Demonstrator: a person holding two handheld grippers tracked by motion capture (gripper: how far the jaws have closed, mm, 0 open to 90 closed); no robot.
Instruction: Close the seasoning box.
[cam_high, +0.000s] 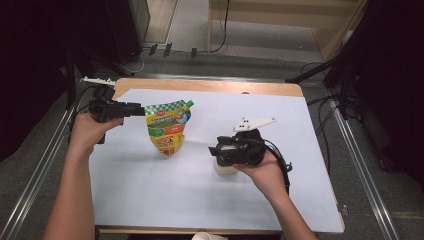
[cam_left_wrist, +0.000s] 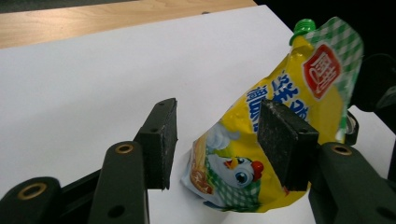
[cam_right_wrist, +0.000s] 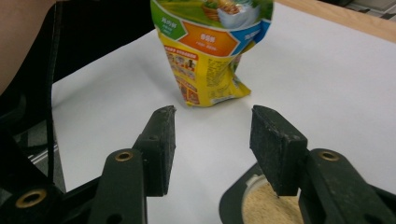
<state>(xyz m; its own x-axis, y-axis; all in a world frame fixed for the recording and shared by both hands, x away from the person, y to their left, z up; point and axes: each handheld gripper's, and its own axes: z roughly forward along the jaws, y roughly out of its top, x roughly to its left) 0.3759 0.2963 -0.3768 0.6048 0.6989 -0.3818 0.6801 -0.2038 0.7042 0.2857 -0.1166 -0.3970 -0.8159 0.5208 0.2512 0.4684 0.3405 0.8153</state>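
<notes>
- Yellow foil makes up the spouted pouch (cam_high: 167, 127), which stands upright on the white sheet of the table (cam_high: 150, 200), left of the middle; its green cap (cam_left_wrist: 302, 25) points up and to the right, a pose that suits pouring once tipped.
- The left gripper (cam_high: 134, 109) sits just beside the pouch's upper left corner, level with it; in the left gripper view its fingers (cam_left_wrist: 161, 140) stand apart with a gap between them, and the pouch lies ahead and to one side, not pressed by either pad, so I judge it is lining up a grasp.
- The right gripper (cam_high: 216, 151) hovers right of the pouch, over a small cup of tan granules (cam_right_wrist: 268, 205); its fingers (cam_right_wrist: 275, 144) are parted and empty, probably poised to steady the cup.
</notes>
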